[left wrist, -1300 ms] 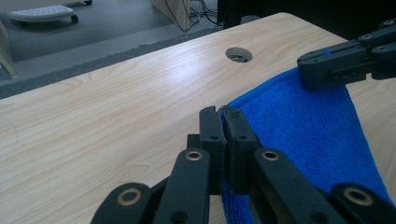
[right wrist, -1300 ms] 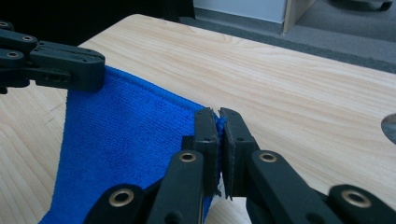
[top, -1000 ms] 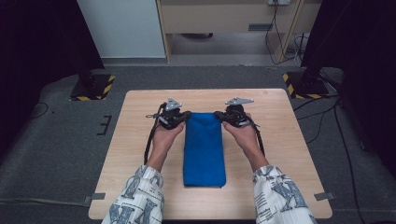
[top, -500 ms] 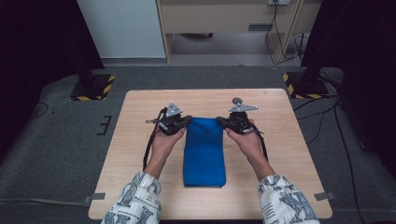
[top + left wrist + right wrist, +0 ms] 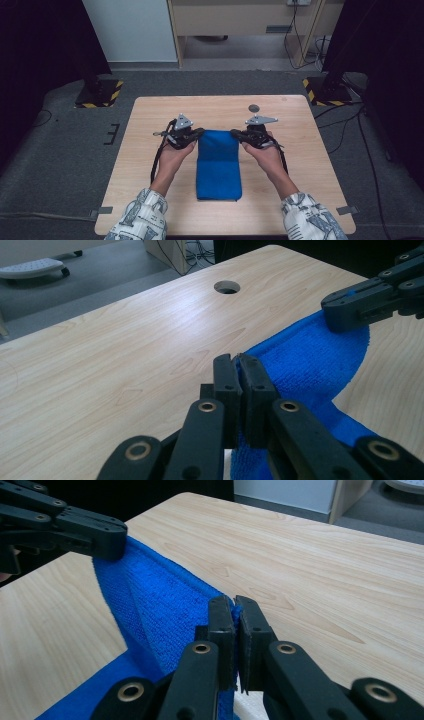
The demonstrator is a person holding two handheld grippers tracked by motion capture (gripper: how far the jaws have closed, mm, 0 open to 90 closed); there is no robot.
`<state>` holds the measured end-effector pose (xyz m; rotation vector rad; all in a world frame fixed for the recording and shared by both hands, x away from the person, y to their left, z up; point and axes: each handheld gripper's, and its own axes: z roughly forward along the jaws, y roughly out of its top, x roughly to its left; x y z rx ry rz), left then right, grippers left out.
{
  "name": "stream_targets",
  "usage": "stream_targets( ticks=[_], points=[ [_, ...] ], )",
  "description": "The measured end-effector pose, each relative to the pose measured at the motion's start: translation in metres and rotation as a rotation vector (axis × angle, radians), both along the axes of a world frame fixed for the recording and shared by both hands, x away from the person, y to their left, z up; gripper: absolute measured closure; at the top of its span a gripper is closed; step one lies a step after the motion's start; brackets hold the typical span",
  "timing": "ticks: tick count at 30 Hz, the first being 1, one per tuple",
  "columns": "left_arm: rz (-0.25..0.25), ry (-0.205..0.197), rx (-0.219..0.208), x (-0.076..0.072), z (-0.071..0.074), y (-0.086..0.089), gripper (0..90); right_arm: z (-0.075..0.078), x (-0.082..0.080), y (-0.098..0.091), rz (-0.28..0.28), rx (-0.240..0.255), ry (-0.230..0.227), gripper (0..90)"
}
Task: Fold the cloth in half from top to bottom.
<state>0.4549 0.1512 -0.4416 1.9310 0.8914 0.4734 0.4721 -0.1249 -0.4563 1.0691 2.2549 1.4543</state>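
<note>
The left gripper is clamped on the far left corner of a blue microfibre towel, and the right gripper pinches the far right corner in the same way; in each gripper view the two black jaws stand almost together with only a thin edge of blue pile between them. The towel lies in the middle of the light wooden table, a long narrow strip running from the person's side toward the far edge, its near end flat on the wood and its far end raised a little off the surface by the two grips. The step in hand looks like a fold: with both far corners taken up, the sensible next move would be to lift them together and carry them toward the near end, keeping the two hands level and evenly spaced so the hem stays straight and the edges meet. From the left gripper view the towel sags between the two grippers, and a round hole in the tabletop sits beyond it. How many layers the strip already has cannot be read from above, though the right gripper view hints at a doubled edge. The person's sleeves are cut off by the frame's bottom.
</note>
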Motion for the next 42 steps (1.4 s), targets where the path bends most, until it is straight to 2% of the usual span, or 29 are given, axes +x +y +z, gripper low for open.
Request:
stream_targets(
  ticks=[8,14,25,31,38,42],
  points=[
    [-0.011,-0.002,-0.016,-0.019,0.001,0.004,86.8,0.0,-0.017,0.0,0.03,0.005,-0.005,86.6],
    [-0.036,0.007,-0.017,-0.033,-0.01,0.003,86.7,-0.007,-0.032,-0.005,0.061,-0.002,0.003,86.5],
    [-0.073,-0.005,-0.013,-0.058,-0.012,0.008,86.6,-0.016,-0.052,-0.006,0.106,0.004,0.008,86.4],
    [-0.087,0.005,-0.023,-0.072,-0.017,0.012,86.3,-0.017,-0.065,-0.005,0.129,0.006,-0.001,86.2],
    [-0.126,0.016,-0.023,-0.084,-0.028,0.007,86.2,-0.021,-0.074,-0.011,0.125,-0.019,-0.008,86.0],
    [-0.139,0.019,-0.029,-0.089,-0.028,0.005,86.2,-0.02,-0.081,-0.015,0.129,-0.012,-0.017,85.8]
  ],
)
